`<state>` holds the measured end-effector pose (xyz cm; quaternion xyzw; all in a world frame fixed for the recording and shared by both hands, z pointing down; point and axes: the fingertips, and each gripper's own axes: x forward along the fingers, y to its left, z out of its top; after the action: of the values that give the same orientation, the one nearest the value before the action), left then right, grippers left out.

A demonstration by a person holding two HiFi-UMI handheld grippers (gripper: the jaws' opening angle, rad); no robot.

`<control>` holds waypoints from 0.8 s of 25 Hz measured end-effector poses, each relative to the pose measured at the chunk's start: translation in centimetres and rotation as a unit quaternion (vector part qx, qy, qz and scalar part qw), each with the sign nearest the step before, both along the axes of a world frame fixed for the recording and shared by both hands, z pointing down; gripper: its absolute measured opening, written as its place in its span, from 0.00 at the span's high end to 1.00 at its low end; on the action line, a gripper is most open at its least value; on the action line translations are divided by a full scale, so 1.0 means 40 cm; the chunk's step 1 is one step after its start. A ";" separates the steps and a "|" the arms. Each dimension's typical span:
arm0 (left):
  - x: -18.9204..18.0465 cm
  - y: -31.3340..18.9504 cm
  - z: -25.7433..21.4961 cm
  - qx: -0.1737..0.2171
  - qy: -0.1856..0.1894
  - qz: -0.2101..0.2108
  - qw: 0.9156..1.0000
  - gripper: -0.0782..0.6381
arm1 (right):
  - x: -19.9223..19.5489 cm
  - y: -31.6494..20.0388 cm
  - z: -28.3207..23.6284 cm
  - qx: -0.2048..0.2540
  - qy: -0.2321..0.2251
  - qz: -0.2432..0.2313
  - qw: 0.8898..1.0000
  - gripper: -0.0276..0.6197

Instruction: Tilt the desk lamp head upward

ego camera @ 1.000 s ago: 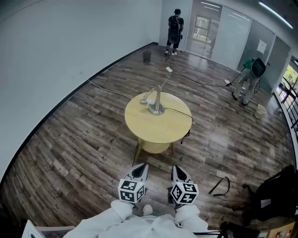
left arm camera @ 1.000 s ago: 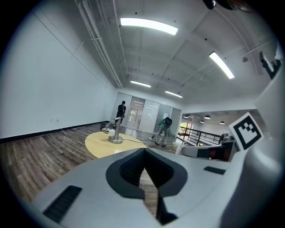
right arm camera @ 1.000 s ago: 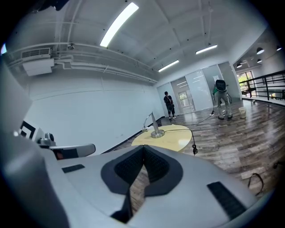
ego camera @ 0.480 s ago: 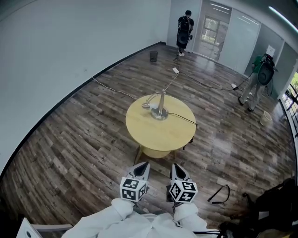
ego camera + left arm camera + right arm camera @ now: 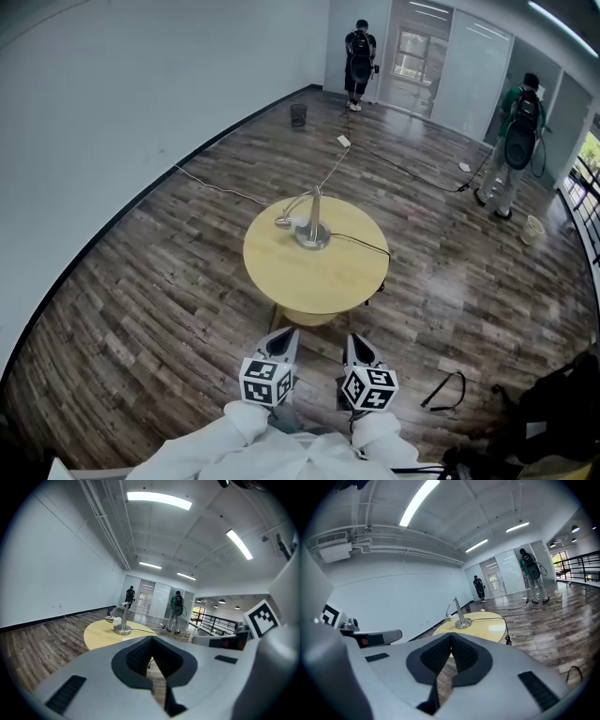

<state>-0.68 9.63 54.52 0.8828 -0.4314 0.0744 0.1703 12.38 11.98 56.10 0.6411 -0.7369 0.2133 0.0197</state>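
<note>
Table (image 5: 323,277) shifted leftward; upright lamp (image 5: 314,217), head drooping left (left tongs (image 5: 287,336), right tongs (image 5: 355,340) shut).

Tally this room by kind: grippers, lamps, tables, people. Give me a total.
Grippers: 2, the left gripper and the right gripper, both shut and empty
Desk lamp: 1, standing on the table
Round table: 1
People at the far end: 2, a person in black and a person in green
Total: 6
</note>
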 end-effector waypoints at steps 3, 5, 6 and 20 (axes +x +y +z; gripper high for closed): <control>0.014 -0.028 0.004 -0.001 -0.002 0.006 1.000 0.89 | 0.010 -0.029 -0.003 0.003 0.000 0.003 1.000 0.94; 0.021 -0.050 0.008 -0.001 -0.002 0.009 1.000 0.89 | 0.018 -0.052 -0.004 0.004 0.002 0.005 1.000 0.94; 0.026 -0.061 0.010 -0.001 -0.002 0.011 1.000 0.89 | 0.024 -0.064 -0.004 0.005 0.003 0.007 1.000 0.94; 0.056 -0.318 0.014 -0.001 0.001 0.016 1.000 0.89 | 0.043 -0.308 -0.003 0.005 0.002 0.008 1.000 0.94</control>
<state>1.56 -3.08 55.07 0.8893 -0.4175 0.0770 0.1702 14.09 -0.35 55.98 0.6477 -0.7328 0.2079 0.0164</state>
